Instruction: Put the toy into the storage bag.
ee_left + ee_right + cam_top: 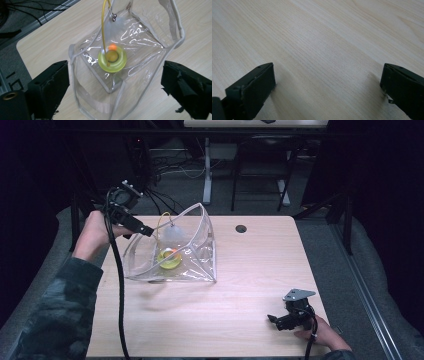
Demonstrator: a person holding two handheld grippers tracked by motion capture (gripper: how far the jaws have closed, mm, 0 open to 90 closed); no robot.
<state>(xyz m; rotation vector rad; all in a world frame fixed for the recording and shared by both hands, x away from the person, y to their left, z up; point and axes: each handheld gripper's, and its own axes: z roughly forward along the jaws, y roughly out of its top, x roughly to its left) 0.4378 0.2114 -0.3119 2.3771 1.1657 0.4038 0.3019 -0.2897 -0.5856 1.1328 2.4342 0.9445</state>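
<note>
**pixelmonk:** Left gripper [148, 230] is spread wide with nothing pinched between its blocky matte-black jaws. From its own camera the two jaws sit at roughly 8 and 4 o'clock, and the clear bag [125, 75] lies below in the gap between them, not pressed by either pad. In the high view the gripper's tip hangs just over the bag's rim at about 10 o'clock from the bag's middle.

**rustybolt:** What's the bag like?

**pixelmonk:** Glossy see-through plastic, creased and full of glare, edged with pale grey piping. It stands open and slouched into a wedge-ish shape, mouth gaping upward. It sits on the table [240, 285], which is light wood with fine straight grain and rounded corners; the bag is at around 10 o'clock from the table's centre.

**rustybolt:** Anything inside?

**pixelmonk:** Yep, a yellow-green ring [112, 59], smooth and translucent like a chunky doughnut, lying flat on the bag's floor. A small orange bead [112, 46] sits at the ring's 12 o'clock edge, and a thin yellow cord [102, 30] arcs up from the ring toward the bag's top.

**rustybolt:** And the other hand?

**pixelmonk:** Right gripper [272, 319] rests low at the table's 5 o'clock, well apart from the bag, jaws also parted wide over bare wood.
</note>
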